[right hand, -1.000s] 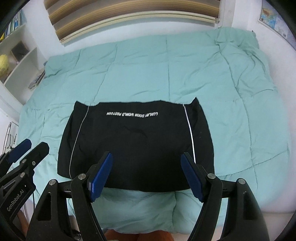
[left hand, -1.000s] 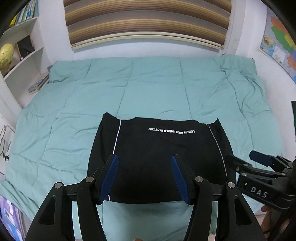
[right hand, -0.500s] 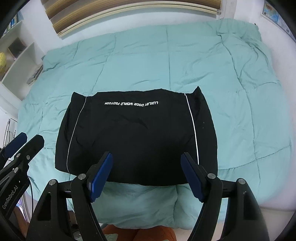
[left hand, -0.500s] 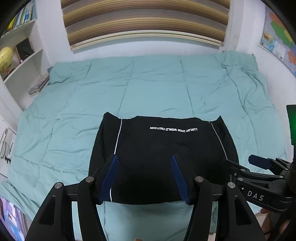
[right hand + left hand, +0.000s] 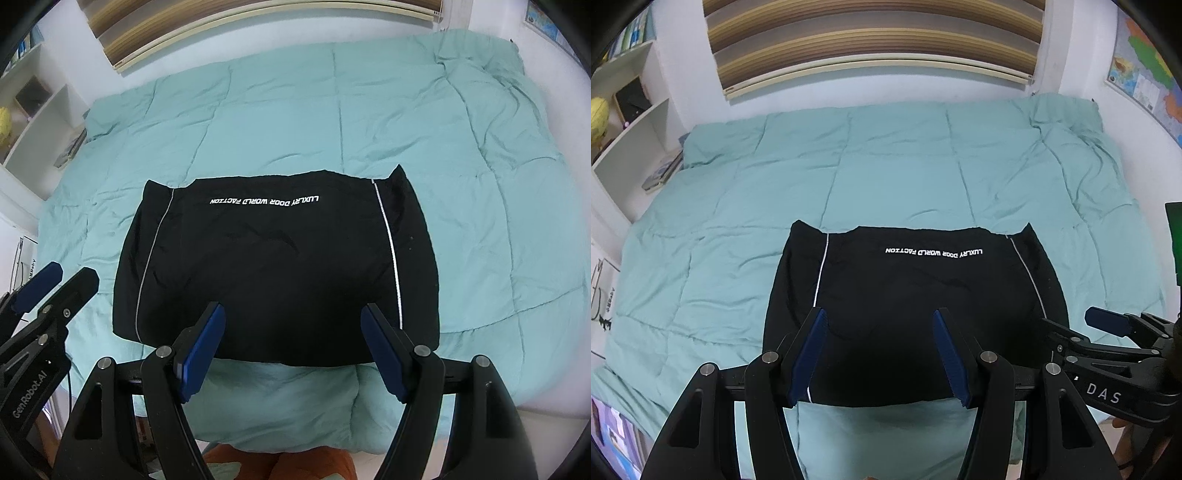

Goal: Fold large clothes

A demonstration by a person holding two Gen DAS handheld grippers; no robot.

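Both grippers, the left gripper (image 5: 879, 354) and the right gripper (image 5: 291, 354), hover with jaws spread and empty above the black jacket (image 5: 277, 266) lying folded on the teal quilt (image 5: 480, 166), so each should probably pinch a near-hem corner squarely before lifting together.

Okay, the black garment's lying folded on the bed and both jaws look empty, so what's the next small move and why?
Probably lower both grippers to the near edge of the black garment and pinch it there. The left gripper and right gripper are open above that edge, holding nothing.
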